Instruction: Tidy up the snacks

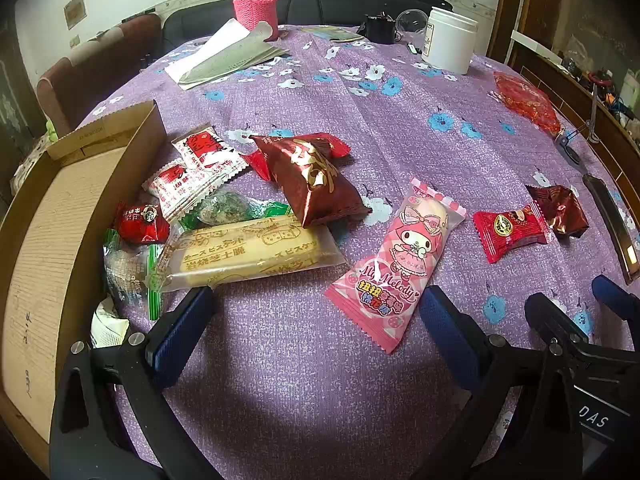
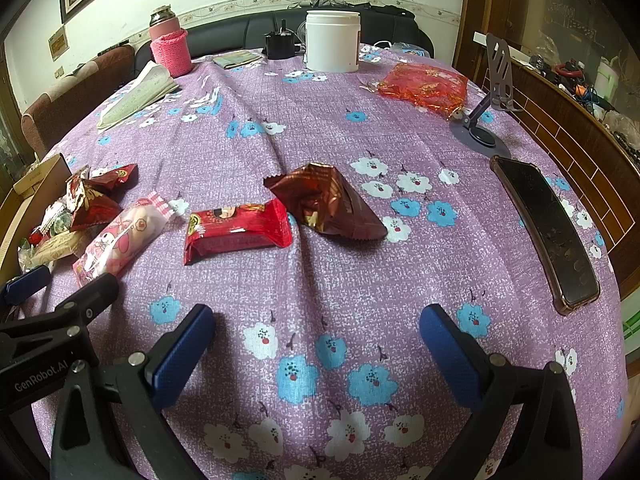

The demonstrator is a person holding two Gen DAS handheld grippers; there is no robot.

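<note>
The left gripper (image 1: pixel 316 320) hangs low over the purple flowered tablecloth (image 1: pixel 400 120), its blue-padded fingers (image 1: pixel 180 328) spread wide with nothing between them. The right gripper (image 2: pixel 316 344) is spread wide in the same way, also empty, near the front edge of the table.

The pink My Melody packet (image 1: pixel 398 256) lies flat just ahead of the left gripper. It is long and narrow, of glossy plastic with crimped ends, and its long axis runs from the near side toward the far right. Left of it lies a pale yellow biscuit packet (image 1: pixel 248 252), long and semi-transparent, its long axis nearly parallel to the front edge. A puffed dark red foil packet (image 1: pixel 316 176) with gold lettering rests partly on its far end.

Toward the left edge, small snacks lie in a heap against the wall of a cardboard box (image 1: pixel 60 216): two white-and-red sachets (image 1: pixel 192 172), a green-wrapped piece (image 1: pixel 228 208) and a small red candy (image 1: pixel 140 220). Some clear and green wrappers below them are crumpled, and I cannot make out what they hold. The box is cut off by the frame.

To the right, a flat red packet (image 2: pixel 238 232) lies with its long axis left to right, touching a crumpled brown foil wrapper (image 2: pixel 326 204). A phone (image 2: pixel 548 232) in a clear case lies near the right edge.
</note>
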